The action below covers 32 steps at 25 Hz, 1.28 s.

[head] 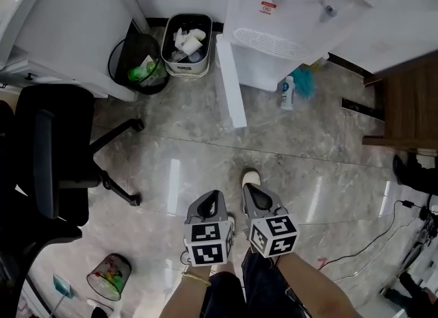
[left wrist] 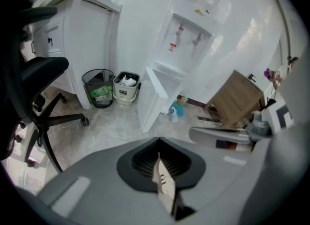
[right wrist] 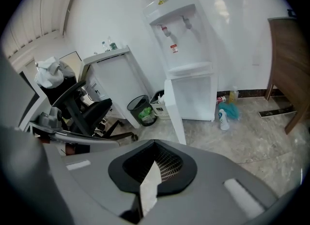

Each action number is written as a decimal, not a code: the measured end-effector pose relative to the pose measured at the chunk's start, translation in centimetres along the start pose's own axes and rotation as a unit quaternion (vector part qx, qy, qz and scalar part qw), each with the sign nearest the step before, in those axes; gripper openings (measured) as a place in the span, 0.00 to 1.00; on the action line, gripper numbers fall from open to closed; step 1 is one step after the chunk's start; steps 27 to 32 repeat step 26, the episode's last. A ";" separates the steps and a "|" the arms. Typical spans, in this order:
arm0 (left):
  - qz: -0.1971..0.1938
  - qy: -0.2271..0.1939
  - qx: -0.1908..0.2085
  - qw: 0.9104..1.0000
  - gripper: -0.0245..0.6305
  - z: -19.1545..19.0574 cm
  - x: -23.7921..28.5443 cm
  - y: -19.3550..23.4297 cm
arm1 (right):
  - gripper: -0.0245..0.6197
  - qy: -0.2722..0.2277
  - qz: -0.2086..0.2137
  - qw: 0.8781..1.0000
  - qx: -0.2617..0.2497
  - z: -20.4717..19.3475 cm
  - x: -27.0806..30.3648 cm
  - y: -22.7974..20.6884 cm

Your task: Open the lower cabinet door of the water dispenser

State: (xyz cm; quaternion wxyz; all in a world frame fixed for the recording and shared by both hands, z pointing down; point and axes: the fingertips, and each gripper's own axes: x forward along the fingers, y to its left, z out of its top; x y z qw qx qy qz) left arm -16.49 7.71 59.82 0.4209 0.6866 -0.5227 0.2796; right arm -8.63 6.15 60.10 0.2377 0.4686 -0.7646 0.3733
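The white water dispenser [head: 294, 9] stands against the far wall. Its lower cabinet door [head: 229, 84] is swung out toward me on its left side, leaving the lower compartment [head: 270, 70] open. Both grippers are held close to my body, well back from the dispenser, over the marble floor. My left gripper [head: 211, 197] and right gripper [head: 252, 188] are side by side, both shut with nothing between the jaws. The left gripper view shows the dispenser [left wrist: 186, 40] and open door [left wrist: 154, 98] beyond the shut jaws. The right gripper view shows the dispenser [right wrist: 186, 50] and door [right wrist: 174, 108] too.
A black bin [head: 140, 67] and a white bin [head: 186, 44] stand left of the dispenser. A spray bottle [head: 287, 93] lies at its right foot. A black office chair [head: 55, 159] is at left, wooden furniture [head: 407, 104] at right, a small bin [head: 109, 275] near my feet.
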 end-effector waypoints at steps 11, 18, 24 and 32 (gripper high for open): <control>0.006 0.006 0.008 1.000 0.05 0.1 0.1 0.3 | 0.03 0.004 -0.008 1.000 -0.004 0.0 -0.6 0.1; 0.005 0.009 0.008 1.000 0.05 0.2 0.1 0.3 | 0.03 0.012 -0.007 1.000 -0.005 0.0 -0.4 0.2; 0.004 0.012 0.009 1.000 0.05 0.2 0.2 0.2 | 0.03 0.016 -0.008 1.000 -0.006 0.1 -0.3 0.2; 0.005 0.011 0.010 1.000 0.05 0.4 0.2 0.3 | 0.03 0.016 -0.007 1.000 -0.006 0.1 -0.2 0.2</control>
